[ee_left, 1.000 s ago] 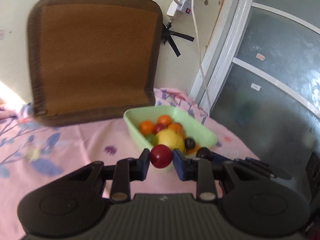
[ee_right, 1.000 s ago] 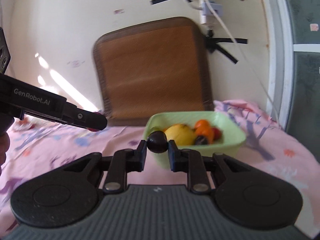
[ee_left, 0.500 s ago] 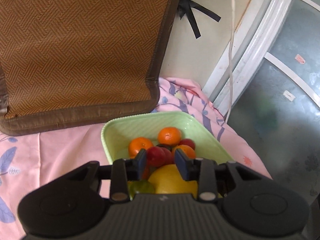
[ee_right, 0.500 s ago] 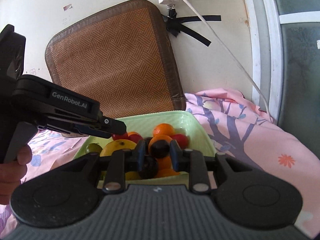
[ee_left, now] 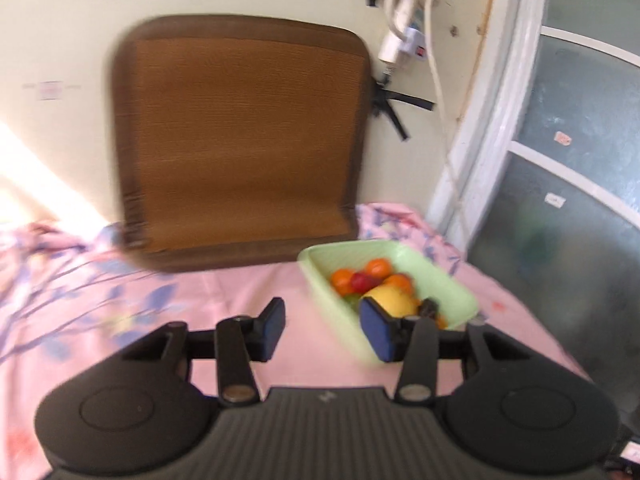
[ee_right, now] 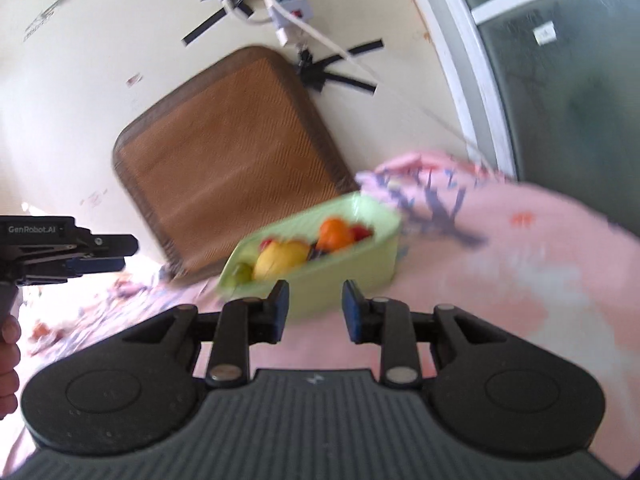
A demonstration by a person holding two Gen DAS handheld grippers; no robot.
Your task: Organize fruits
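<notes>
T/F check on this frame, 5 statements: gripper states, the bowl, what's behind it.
1. The left gripper is shut on a red fruit. False: its jaws stand open with nothing between them.
2. The right gripper is open and empty. True.
3. The green bowl holds oranges and a large yellow fruit. True.
4. The bowl stands on a bare wooden table. False: it stands on a pink floral cloth.
5. A brown woven mat leans against the wall behind the bowl. True.
</notes>
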